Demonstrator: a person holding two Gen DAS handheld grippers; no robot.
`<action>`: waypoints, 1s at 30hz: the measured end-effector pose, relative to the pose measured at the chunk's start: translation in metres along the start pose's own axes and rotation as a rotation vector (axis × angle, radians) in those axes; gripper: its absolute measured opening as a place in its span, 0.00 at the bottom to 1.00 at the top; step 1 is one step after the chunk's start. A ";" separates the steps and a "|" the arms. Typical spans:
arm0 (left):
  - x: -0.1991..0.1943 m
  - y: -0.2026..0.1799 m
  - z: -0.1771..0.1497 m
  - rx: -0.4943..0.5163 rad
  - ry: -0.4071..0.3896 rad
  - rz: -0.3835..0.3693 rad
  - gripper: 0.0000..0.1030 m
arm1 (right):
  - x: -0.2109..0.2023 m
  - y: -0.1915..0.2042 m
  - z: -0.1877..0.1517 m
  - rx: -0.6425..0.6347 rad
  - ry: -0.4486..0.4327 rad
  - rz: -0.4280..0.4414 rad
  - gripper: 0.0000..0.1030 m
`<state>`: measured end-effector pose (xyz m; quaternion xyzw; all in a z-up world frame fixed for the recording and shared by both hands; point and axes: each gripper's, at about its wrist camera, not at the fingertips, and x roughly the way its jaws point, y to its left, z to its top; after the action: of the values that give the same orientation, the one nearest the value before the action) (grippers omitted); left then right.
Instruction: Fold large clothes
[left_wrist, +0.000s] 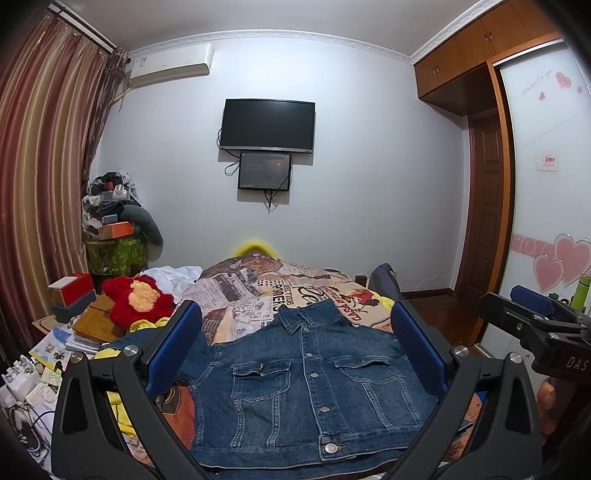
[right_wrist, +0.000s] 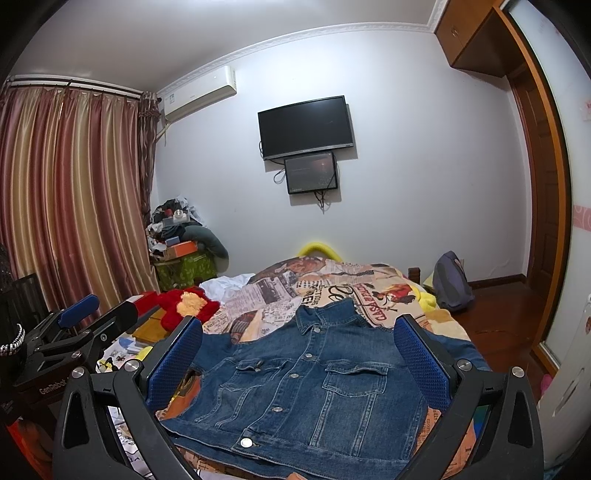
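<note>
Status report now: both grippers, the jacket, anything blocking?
Left gripper open, right gripper open, both empty. Denim jacket flat on bed, buttoned, unfolded. Red plush toy clear of it.

Pale wall (left_wrist: 369, 166) carries dark TV (left_wrist: 267, 125) over smaller screen (left_wrist: 264, 171). Air conditioner (left_wrist: 171, 62) up left. Striped curtains (left_wrist: 44, 166) left; wooden wardrobe (left_wrist: 480, 55), door (left_wrist: 487, 206) right. Bed (left_wrist: 280, 284) with printed cover.
</note>
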<state>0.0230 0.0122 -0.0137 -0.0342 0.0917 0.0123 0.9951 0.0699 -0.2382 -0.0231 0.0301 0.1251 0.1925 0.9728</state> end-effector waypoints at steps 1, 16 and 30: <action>0.001 0.000 -0.001 -0.001 0.002 0.001 1.00 | 0.001 0.000 0.000 0.000 0.003 -0.001 1.00; 0.057 0.027 0.002 -0.029 0.055 0.052 1.00 | 0.061 0.003 0.009 -0.059 0.053 -0.029 1.00; 0.186 0.108 0.010 -0.107 0.201 0.157 1.00 | 0.208 -0.014 0.029 -0.103 0.172 -0.060 1.00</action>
<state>0.2041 0.1235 -0.0451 -0.0809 0.1927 0.0914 0.9736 0.2689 -0.1723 -0.0450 -0.0402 0.1991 0.1714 0.9640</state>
